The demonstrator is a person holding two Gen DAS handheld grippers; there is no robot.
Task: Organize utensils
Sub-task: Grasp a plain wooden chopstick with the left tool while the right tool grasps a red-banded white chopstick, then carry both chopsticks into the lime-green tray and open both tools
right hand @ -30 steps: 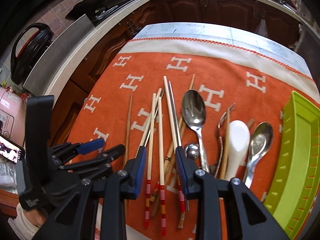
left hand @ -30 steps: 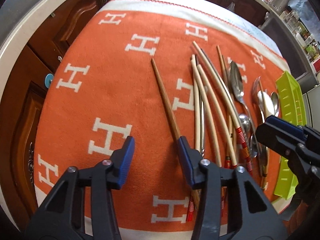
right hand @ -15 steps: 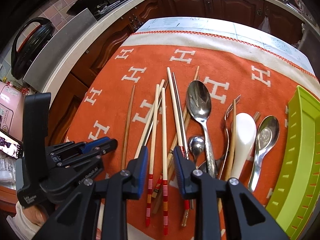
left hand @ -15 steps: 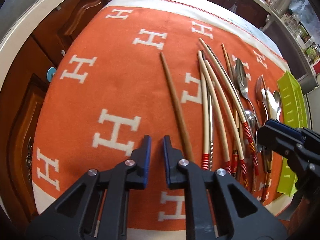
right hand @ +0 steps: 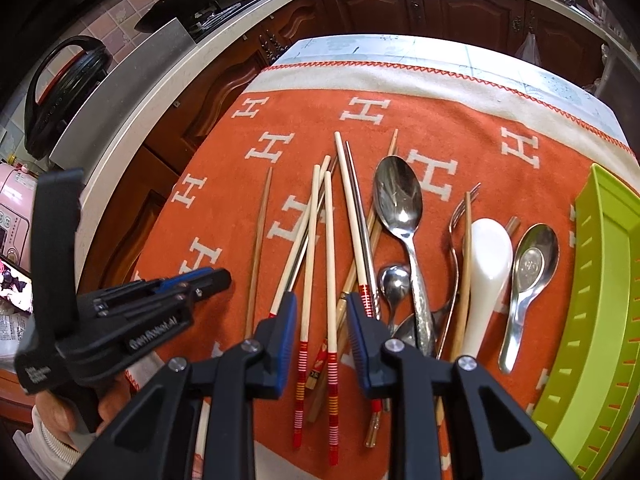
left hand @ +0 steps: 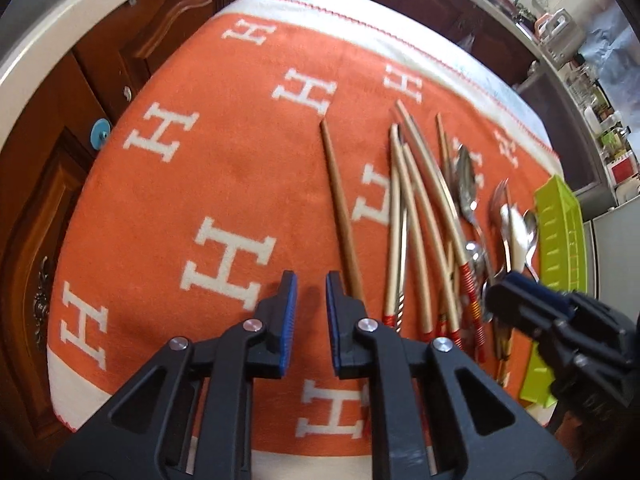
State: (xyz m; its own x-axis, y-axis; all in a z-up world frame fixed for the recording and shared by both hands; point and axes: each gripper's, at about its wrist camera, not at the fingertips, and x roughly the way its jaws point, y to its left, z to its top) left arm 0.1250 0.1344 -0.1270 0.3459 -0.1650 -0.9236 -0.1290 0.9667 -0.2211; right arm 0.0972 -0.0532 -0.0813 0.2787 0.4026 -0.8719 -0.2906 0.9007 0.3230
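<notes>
Your left gripper [left hand: 311, 312] hovers nearly closed on nothing, the brown chopstick [left hand: 340, 208] just right of it. Right gripper [right hand: 320, 332] — part open over the striped chopsticks [right hand: 316, 264], unpinched. Green tray [right hand: 600, 300] far right, empty — sorting hardly begun; next, pinch one.

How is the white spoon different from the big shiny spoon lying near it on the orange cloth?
The white spoon looks like matte ceramic, with a deep bowl and a short thick handle. The big shiny spoon is mirror-like metal, with a flatter oval bowl and a long thin handle. The white one lies nearer the green tray. Both lie bowl-up, handles toward the camera.
</notes>
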